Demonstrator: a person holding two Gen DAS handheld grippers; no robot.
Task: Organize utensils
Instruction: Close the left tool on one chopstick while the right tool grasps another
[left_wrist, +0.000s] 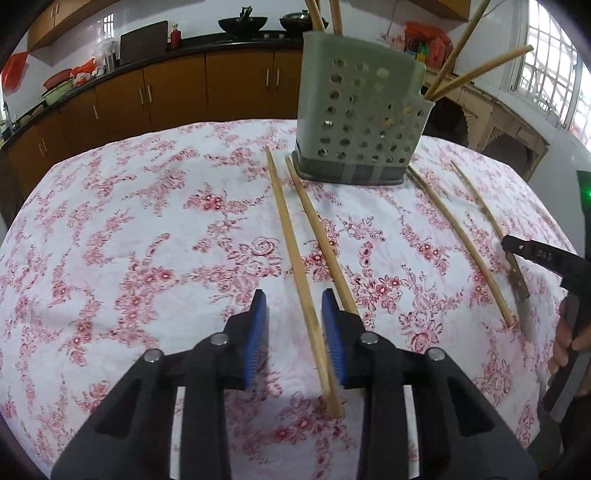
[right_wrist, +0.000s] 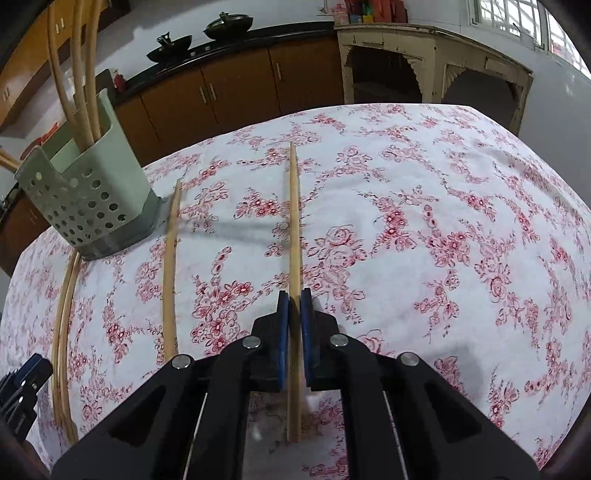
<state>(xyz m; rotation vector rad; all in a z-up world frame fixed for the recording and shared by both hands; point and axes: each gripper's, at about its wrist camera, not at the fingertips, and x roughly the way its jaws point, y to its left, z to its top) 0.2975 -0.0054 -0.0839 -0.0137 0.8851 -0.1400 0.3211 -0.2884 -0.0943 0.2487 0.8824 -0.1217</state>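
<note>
left gripper (left_wrist: 291, 306): jaws apart astride a chopstick (left_wrist: 295, 266), not pinching | right gripper (right_wrist: 294, 306): clamped on another chopstick (right_wrist: 294, 221) | perforated utensil holder (left_wrist: 360, 114): near tablecloth's (left_wrist: 129, 240) far edge

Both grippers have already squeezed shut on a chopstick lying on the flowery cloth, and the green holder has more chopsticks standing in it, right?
Not both. The right gripper is shut on a chopstick, but the left wrist view shows the left gripper open, its blue pads astride another chopstick without pressing it. The green holder does hold chopsticks.
</note>
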